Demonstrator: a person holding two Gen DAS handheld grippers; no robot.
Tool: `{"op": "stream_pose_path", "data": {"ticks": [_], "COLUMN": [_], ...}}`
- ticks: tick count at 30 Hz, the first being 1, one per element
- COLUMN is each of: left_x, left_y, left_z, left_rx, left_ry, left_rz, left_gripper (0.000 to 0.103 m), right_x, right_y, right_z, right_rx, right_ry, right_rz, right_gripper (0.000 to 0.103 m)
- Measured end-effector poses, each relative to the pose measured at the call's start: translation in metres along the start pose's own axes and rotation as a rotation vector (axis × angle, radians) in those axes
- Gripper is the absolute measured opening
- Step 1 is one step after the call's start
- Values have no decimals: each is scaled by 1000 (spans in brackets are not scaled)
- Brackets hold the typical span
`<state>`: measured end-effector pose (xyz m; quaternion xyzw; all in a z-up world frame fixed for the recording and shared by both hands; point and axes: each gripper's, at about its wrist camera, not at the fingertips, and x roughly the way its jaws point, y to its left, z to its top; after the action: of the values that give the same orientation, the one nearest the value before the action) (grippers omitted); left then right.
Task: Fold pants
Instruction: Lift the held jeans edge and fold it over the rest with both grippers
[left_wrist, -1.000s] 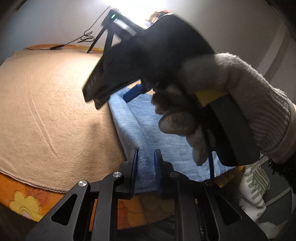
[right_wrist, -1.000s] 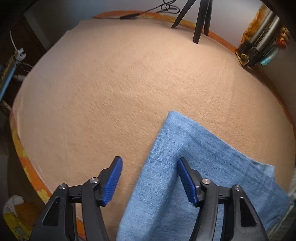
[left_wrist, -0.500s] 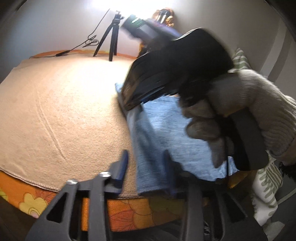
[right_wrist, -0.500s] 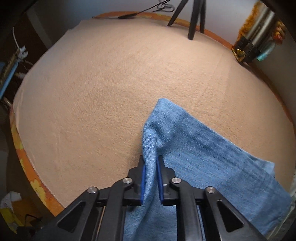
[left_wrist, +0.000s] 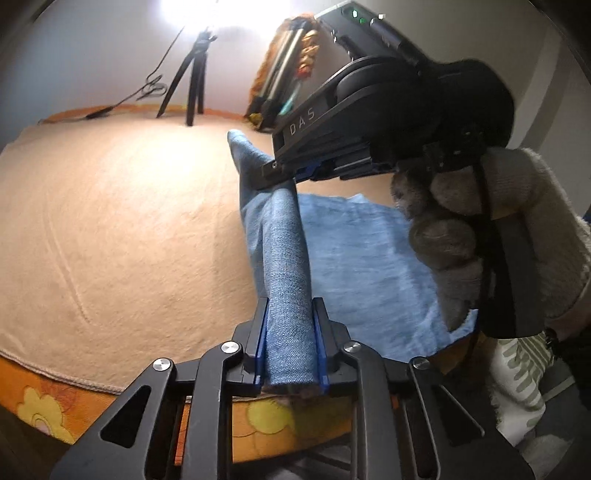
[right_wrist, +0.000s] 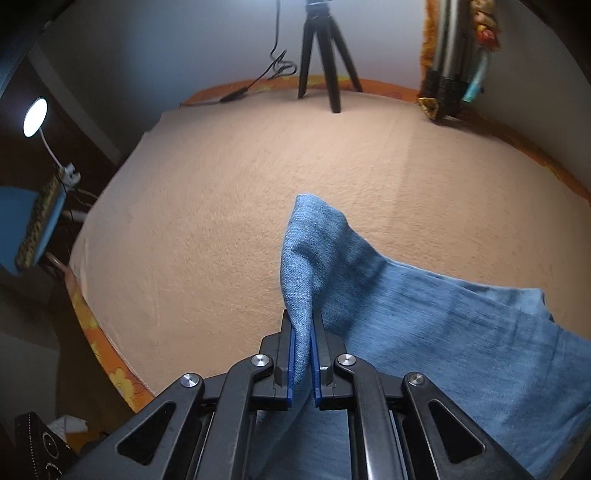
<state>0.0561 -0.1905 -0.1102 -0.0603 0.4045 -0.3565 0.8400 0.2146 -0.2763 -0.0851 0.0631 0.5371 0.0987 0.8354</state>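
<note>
The blue denim pants (left_wrist: 362, 266) lie folded on a peach blanket (left_wrist: 110, 229), near its front right. My left gripper (left_wrist: 290, 325) is shut on the near part of the pants' left edge and holds it raised. My right gripper (right_wrist: 303, 343) is shut on the far part of the same edge; the fabric stands up in a peak (right_wrist: 314, 236). In the left wrist view the right gripper (left_wrist: 280, 171) shows beyond and above, held by a gloved hand (left_wrist: 491, 229), with the edge stretched between both grippers.
A black tripod (right_wrist: 325, 55) and a cable (right_wrist: 258, 81) stand at the blanket's far edge. A bundle of poles (right_wrist: 454, 59) leans at the far right. An orange flowered sheet (left_wrist: 44, 402) edges the bed. A lamp (right_wrist: 35, 118) is at the left.
My right gripper has closed on the pants' edge and lifted it. Both grippers have risen, raising the left edge off the blanket into a ridge.
</note>
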Motion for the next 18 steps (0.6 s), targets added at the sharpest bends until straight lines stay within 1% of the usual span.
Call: {"op": "stream_pose_path", "data": {"ticks": [6, 10, 13, 18], "left_x": [-1, -1, 3, 16], "left_y": [-27, -49, -69, -108], "left_z": [14, 17, 24, 32], "left_rx": [58, 109, 147, 205], "left_ry": [-15, -13, -11, 1], "left_rz": [-37, -70, -97, -166], "left_gripper": [16, 16, 16, 16], "right_x": [-24, -44, -62, -93], "right_y": [-27, -49, -73, -117], "right_z": [-3, -9, -15, -29], "right_rx": [61, 99, 137, 184], "right_ry": [-59, -98, -128, -180], "right_rz": [64, 95, 116, 117], "right_gripper": [4, 4, 4, 4]}}
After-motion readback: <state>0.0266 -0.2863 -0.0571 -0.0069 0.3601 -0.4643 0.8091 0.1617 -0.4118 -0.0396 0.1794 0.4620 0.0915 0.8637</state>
